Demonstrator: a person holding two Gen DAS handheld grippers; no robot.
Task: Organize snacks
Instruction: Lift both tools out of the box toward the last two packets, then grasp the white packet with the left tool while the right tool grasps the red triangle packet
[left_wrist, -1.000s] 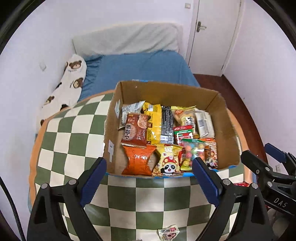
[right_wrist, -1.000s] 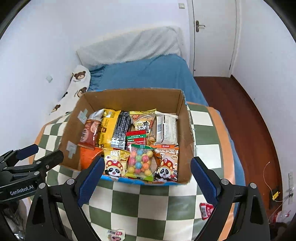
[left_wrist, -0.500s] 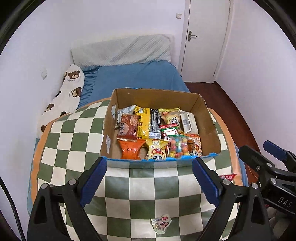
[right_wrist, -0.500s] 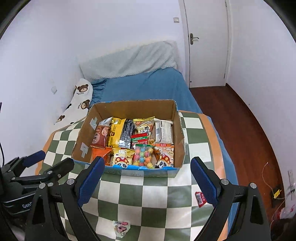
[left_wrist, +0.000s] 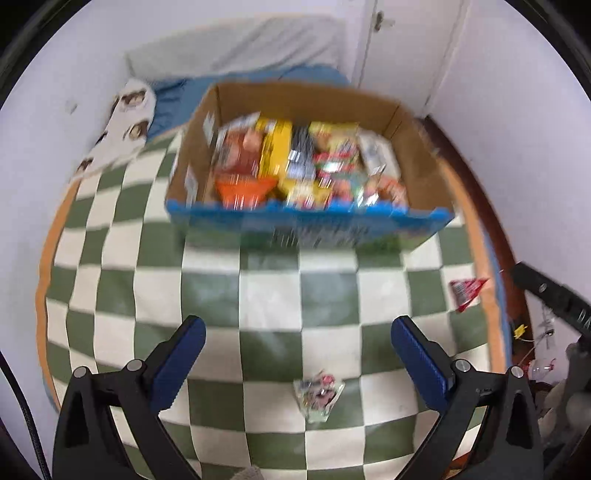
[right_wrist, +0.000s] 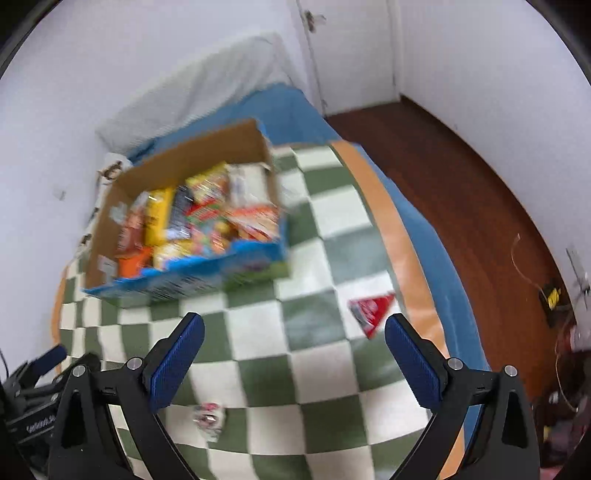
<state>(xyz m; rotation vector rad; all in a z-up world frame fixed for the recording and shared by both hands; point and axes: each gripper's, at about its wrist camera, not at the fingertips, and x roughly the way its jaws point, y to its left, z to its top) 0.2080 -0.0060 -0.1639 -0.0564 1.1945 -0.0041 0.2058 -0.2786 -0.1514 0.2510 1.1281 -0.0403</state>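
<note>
Checkered blanket on bed holds full snack box. Clear packet lies between left gripper's opening, empty jaws. Red packet sits near right gripper, wide open, empty.

Home bedroom: bed w/ blue sheet, pillow, door, wood floor

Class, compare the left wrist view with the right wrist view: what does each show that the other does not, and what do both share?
Only the left wrist view shows the left gripper, jaws opening, nothing between them. Only the right wrist view shows the wooden floor broadly and the right gripper, jaws opening, empty. Both show the snack box, checkered blanket, red packet and small clear packet.
</note>
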